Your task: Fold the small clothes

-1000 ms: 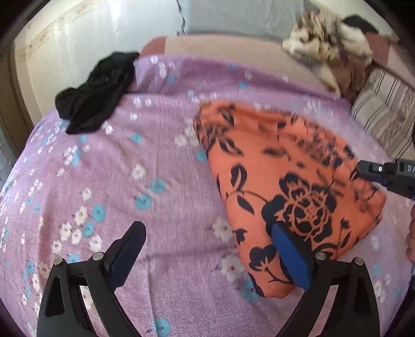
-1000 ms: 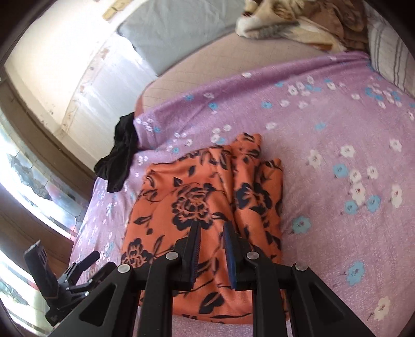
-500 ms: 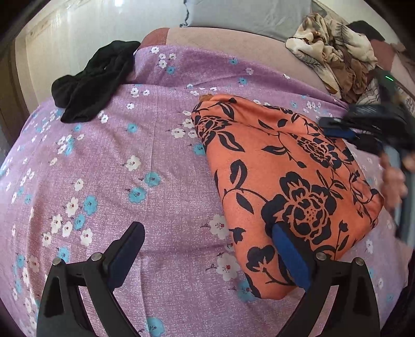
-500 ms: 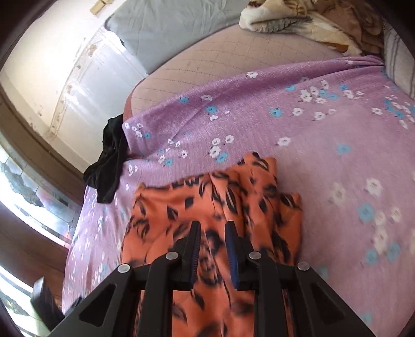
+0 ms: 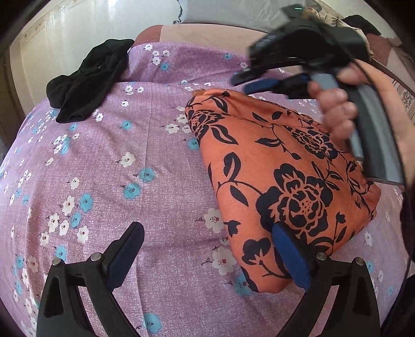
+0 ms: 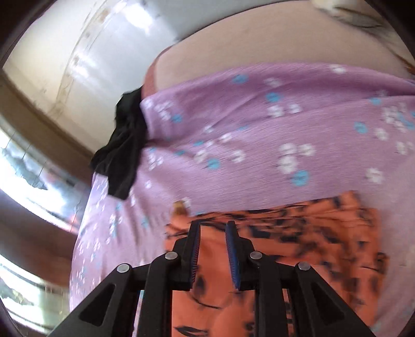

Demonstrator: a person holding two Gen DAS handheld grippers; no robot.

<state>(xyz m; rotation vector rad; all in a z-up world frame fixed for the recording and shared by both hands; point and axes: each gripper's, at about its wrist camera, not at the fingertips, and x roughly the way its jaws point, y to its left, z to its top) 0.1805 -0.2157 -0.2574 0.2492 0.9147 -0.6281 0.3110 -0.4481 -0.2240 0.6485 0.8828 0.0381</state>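
A folded orange garment with black flowers [image 5: 280,171] lies on the purple flowered bedspread [image 5: 129,160]. My left gripper [image 5: 207,241] is wide open and empty, low over the bed, its right finger at the garment's near edge. My right gripper [image 5: 262,77] hovers above the garment's far end, held by a hand. In the right wrist view the right gripper [image 6: 212,230] has its jaws a narrow gap apart with nothing between them, over the orange garment [image 6: 285,259]. That view is blurred.
A crumpled black garment [image 5: 85,80] lies at the bed's far left corner, also in the right wrist view [image 6: 124,147]. A grey pillow [image 5: 233,13] and a patterned blanket [image 5: 329,18] lie at the head of the bed. A wall runs along the left.
My right gripper has swung from the garment's right side up and across to above its far end. My left gripper has stayed open in place.
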